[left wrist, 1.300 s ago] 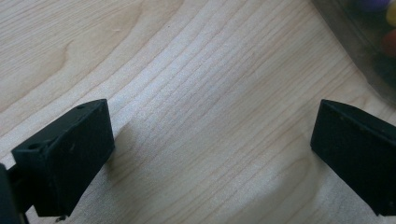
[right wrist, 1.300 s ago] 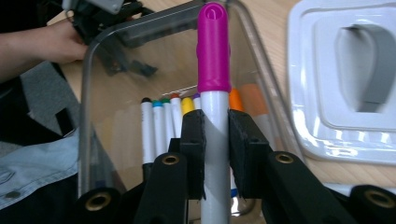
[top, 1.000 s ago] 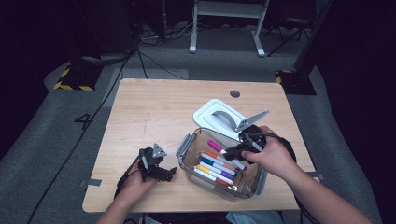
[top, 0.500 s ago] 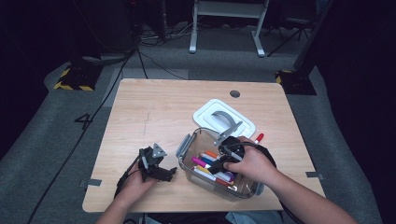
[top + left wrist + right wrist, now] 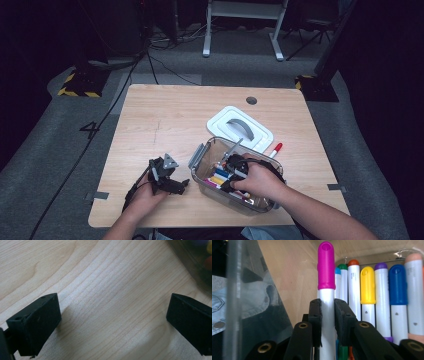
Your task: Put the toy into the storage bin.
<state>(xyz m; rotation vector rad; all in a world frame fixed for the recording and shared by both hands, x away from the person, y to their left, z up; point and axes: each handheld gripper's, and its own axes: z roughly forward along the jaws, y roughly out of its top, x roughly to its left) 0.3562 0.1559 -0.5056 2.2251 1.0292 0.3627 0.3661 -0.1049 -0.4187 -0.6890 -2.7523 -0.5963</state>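
Pink-capped marker going into the clear bin

The pink-capped marker (image 5: 326, 290), pinched by its white barrel between the pressed-together jaws of the right gripper (image 5: 327, 320), sits low inside the clear bin (image 5: 200, 156), lined up beside the other markers (image 5: 372, 300), apparently so it lies flat in the row. The left gripper (image 5: 112, 322) rests on the table (image 5: 165, 120) near the bin, jaws spread and empty. The white lid (image 5: 240, 128) lies behind the bin, and a red-capped marker (image 5: 275, 149) waits beside it.
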